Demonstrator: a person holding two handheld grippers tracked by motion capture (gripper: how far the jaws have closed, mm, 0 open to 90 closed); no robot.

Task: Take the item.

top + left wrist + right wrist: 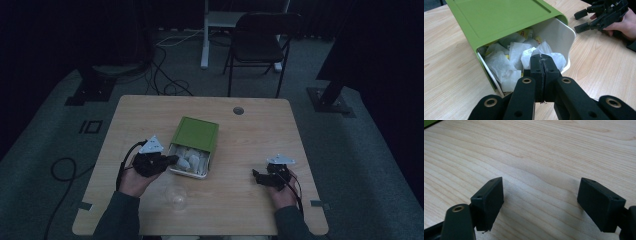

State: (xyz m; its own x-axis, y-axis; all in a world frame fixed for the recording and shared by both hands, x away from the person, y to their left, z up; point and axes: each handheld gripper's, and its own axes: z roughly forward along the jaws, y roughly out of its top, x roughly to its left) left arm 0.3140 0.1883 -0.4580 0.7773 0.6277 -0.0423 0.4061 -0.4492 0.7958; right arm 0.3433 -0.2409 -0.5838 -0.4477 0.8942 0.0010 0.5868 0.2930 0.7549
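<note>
A green box (196,131) lies mid-table with its white drawer (202,172) pulled out toward me. The drawer holds several white paper sachets (506,62), some with yellow labels. My left gripper (543,59) is shut, its tips at the drawer's mouth against a crumpled white sachet (530,53); I cannot tell whether any of it is pinched. In the high view the left gripper (172,160) points right into the drawer. My right gripper (540,195) hangs open over bare wood, nothing between its pads, and rests at the right (257,176), away from the box.
A clear upturned cup (176,196) stands near the table's front edge between my hands. A cable grommet (238,110) sits at the back of the wooden table (260,135). Beyond it are a black chair (260,40) and floor cables (170,85).
</note>
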